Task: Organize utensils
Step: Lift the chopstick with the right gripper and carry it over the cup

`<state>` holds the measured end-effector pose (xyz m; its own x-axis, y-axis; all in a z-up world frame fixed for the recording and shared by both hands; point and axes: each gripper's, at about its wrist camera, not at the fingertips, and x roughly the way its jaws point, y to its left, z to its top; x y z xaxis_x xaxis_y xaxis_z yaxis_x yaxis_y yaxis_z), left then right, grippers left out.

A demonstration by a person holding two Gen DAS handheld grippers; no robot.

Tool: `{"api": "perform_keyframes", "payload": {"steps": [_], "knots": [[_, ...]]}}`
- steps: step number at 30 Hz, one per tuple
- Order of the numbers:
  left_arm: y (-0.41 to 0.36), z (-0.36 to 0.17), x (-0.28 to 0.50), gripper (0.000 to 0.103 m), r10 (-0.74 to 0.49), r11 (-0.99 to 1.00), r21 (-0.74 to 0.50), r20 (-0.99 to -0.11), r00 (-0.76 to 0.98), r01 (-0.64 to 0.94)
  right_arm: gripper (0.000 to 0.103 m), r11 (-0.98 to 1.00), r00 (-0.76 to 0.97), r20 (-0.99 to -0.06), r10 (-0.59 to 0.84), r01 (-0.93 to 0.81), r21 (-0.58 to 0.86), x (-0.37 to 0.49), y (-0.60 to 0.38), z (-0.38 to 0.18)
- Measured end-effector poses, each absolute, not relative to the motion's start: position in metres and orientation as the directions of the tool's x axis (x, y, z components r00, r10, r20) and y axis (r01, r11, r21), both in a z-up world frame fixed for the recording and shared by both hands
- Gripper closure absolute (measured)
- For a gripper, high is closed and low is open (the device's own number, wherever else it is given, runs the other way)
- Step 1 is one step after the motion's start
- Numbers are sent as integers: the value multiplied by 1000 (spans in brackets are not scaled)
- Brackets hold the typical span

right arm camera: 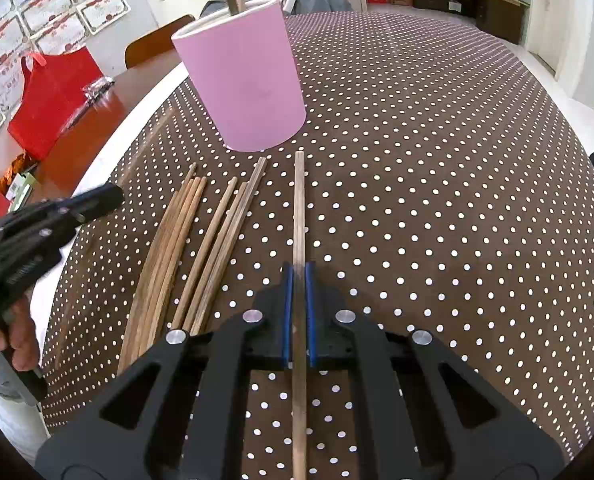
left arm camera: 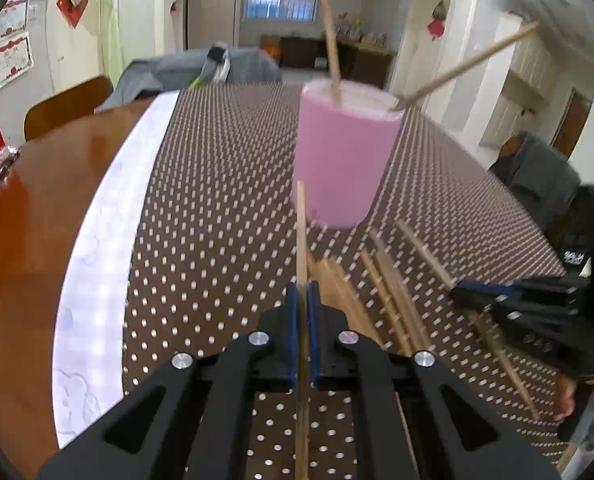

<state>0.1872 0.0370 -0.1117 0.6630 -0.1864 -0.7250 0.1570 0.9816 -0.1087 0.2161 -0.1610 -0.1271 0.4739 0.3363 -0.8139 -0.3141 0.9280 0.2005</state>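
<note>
With two chopsticks already standing in the pink cup (right arm camera: 243, 80) and a loose pile (right arm camera: 189, 248) lying just beside it, the left gripper (left arm camera: 301, 292) and right gripper (right arm camera: 299, 280) are each pinching one chopstick on the dotted cloth (right arm camera: 437, 184).

We see our left gripper (left arm camera: 301, 296) built of matte black angular plates with triangular cut-outs, round silver screw heads (left arm camera: 259, 337) and blue pads (left arm camera: 293, 320) lining the fingers. Our right gripper (right arm camera: 298, 280) matches: black frame, silver screws, blue pads (right arm camera: 287, 312). Bare skin shows on our left hand (right arm camera: 15, 340) around a black handle.
</note>
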Motion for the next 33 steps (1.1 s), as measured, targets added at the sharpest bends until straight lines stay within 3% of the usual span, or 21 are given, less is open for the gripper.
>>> {"api": "perform_keyframes", "payload": {"steps": [12, 22, 33], "knots": [[33, -59, 159, 97, -338, 941, -202, -548, 765, 271, 97, 884, 568, -678, 466, -326, 335, 199, -203, -81], [29, -23, 164, 97, -445, 890, -270, -338, 829, 367, 97, 844, 756, -413, 507, -340, 414, 181, -234, -29], [32, 5, 217, 97, -425, 883, -279, -132, 895, 378, 97, 846, 879, -180, 442, -343, 408, 236, -222, 9]]}}
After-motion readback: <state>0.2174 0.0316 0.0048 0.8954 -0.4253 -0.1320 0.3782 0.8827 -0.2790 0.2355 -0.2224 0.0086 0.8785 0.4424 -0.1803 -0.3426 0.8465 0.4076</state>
